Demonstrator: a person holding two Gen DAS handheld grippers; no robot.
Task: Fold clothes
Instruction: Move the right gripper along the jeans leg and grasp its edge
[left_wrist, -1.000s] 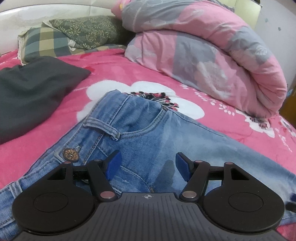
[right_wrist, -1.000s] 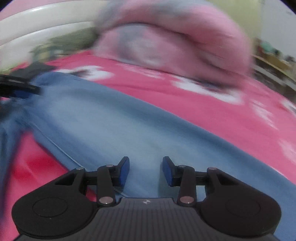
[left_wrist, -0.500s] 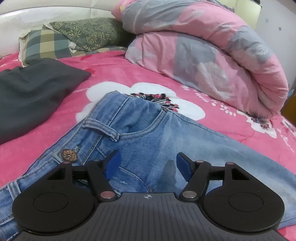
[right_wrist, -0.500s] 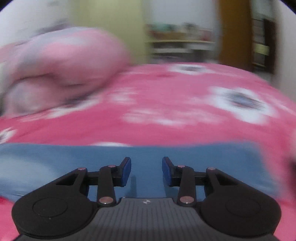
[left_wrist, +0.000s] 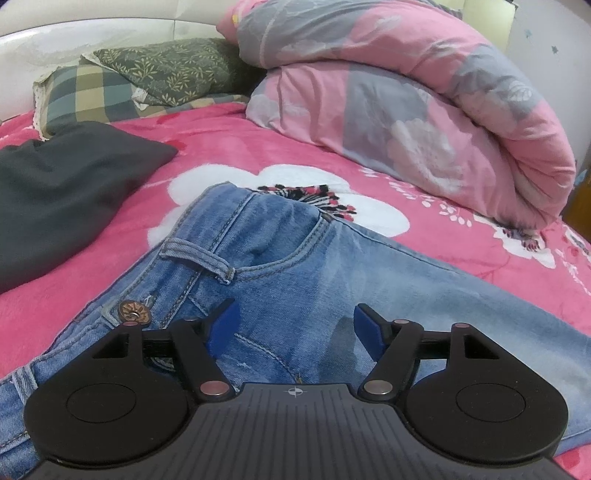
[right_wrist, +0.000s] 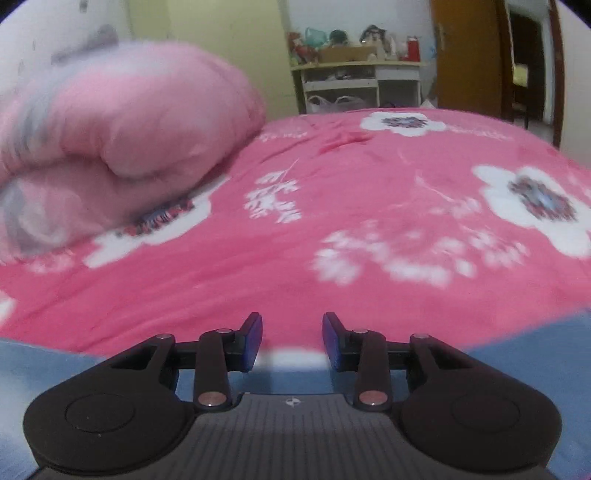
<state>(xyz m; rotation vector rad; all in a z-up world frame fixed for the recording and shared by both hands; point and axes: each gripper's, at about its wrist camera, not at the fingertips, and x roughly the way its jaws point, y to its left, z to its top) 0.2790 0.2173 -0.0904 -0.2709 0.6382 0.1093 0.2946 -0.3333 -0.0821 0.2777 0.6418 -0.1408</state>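
Blue jeans (left_wrist: 295, 266) lie flat on the pink flowered blanket (left_wrist: 240, 147), waistband and brown button (left_wrist: 135, 313) toward the left. My left gripper (left_wrist: 294, 317) hovers open just over the hip area below the pocket, with nothing between its blue pads. In the blurred right wrist view the jeans (right_wrist: 517, 358) show only as a blue band along the bottom. My right gripper (right_wrist: 291, 332) stands over that band's far edge, its pads a narrow gap apart with nothing between them.
A dark grey garment (left_wrist: 62, 199) lies left of the jeans. Two pillows (left_wrist: 110, 92) rest against the headboard. A rolled pink and grey quilt (left_wrist: 406, 99) fills the back right. Past the bed's foot stand a cluttered shelf (right_wrist: 354, 81) and a wooden door (right_wrist: 469, 55).
The right gripper has swept along the jeans leg and rolled level, so it now faces open blanket and the room. The left gripper has held still over the hip.
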